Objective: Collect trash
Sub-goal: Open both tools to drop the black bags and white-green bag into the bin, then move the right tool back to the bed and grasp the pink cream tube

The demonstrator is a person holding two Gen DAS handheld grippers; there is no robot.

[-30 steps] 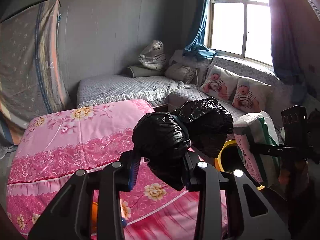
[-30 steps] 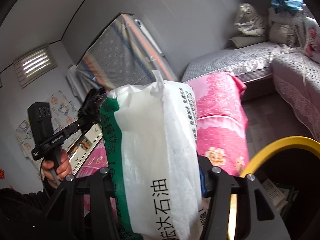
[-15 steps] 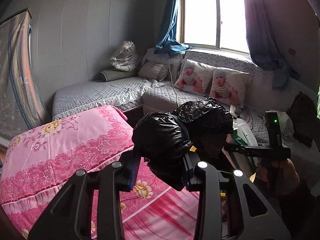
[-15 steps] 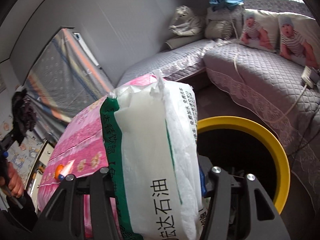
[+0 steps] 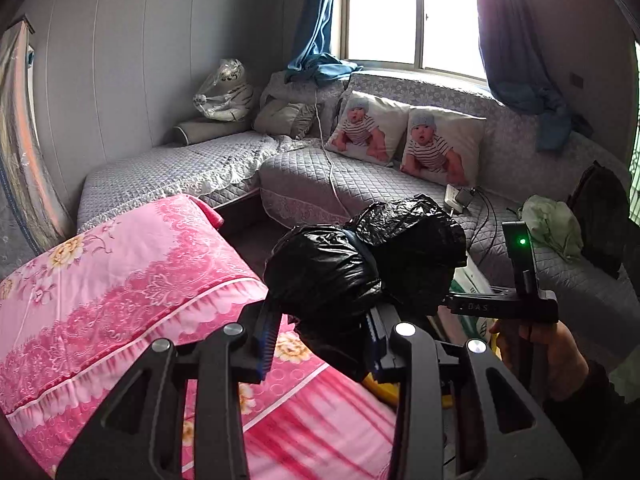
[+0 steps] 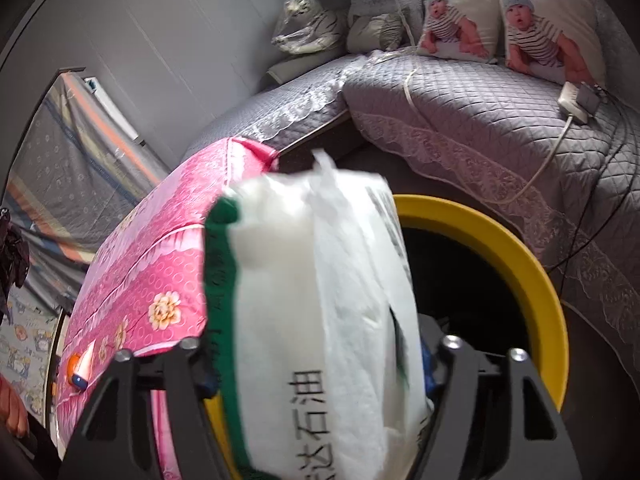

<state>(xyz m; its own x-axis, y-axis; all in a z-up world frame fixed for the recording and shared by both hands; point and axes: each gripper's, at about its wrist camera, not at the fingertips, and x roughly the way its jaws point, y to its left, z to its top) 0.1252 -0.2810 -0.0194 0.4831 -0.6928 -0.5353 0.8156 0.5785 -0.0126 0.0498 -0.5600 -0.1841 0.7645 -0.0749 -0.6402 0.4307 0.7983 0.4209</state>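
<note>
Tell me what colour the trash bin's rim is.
Yellow; the bin rim shows best in the right wrist view, behind the white bag.

Setting: lived-in room of a home — grey quilted corner sofa (image 5: 224,164) under a window (image 5: 412,12) with blue curtains (image 5: 316,16). Two baby-print pillows (image 5: 404,136) lean on its back; beside it, a table under pink floral cloth (image 5: 120,272).

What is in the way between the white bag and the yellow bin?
Nothing visible. The white bag sits between the right gripper's jaws, which have just been opening, right over the yellow bin. Its dark mouth looks open, with no lid across it.
</note>
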